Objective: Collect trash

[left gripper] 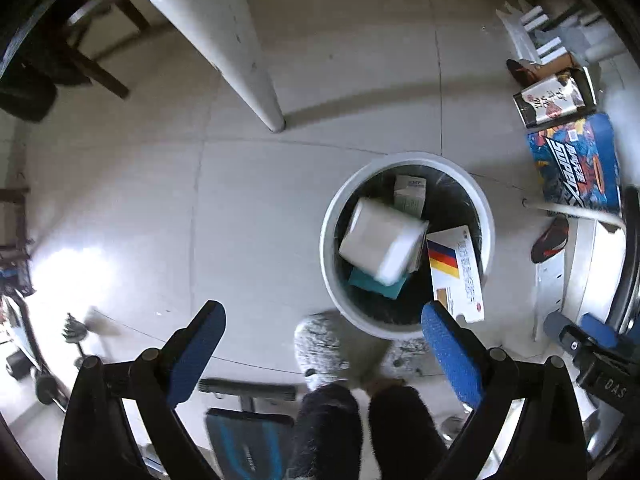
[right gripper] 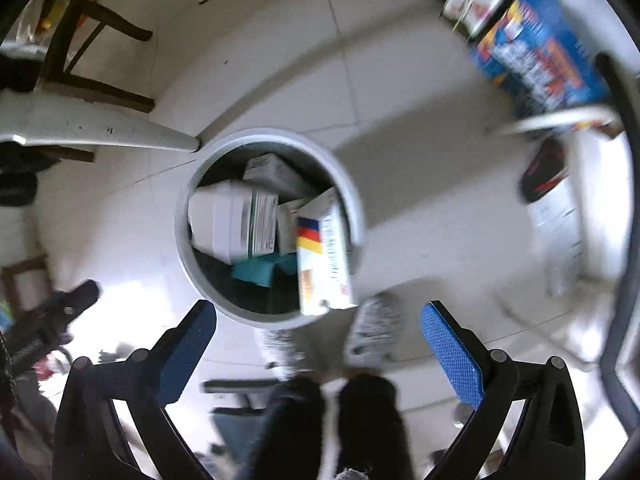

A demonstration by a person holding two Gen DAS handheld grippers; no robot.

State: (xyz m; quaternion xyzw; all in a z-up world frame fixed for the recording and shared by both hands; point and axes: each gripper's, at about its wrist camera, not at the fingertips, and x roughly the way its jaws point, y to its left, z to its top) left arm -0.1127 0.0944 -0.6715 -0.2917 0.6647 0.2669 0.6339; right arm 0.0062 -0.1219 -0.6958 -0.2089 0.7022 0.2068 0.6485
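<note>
Left wrist view: the left gripper [left gripper: 324,332] has its jaws spread wide with nothing in them, above the round grey bin [left gripper: 407,161], where the flat striped carton [left gripper: 456,272] leans on the rim, so I reckon a nudge could flip it onto the glossy tiled floor [left gripper: 248,208]. Right wrist view, blurry: the right gripper [right gripper: 318,328] is wide open and empty too, with smooth boxy cardboard trash piled in the bin beside the person's fuzzy slippers [right gripper: 374,330].

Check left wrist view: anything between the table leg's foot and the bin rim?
Nothing: bare floor tile between the table leg and the bin.
</note>
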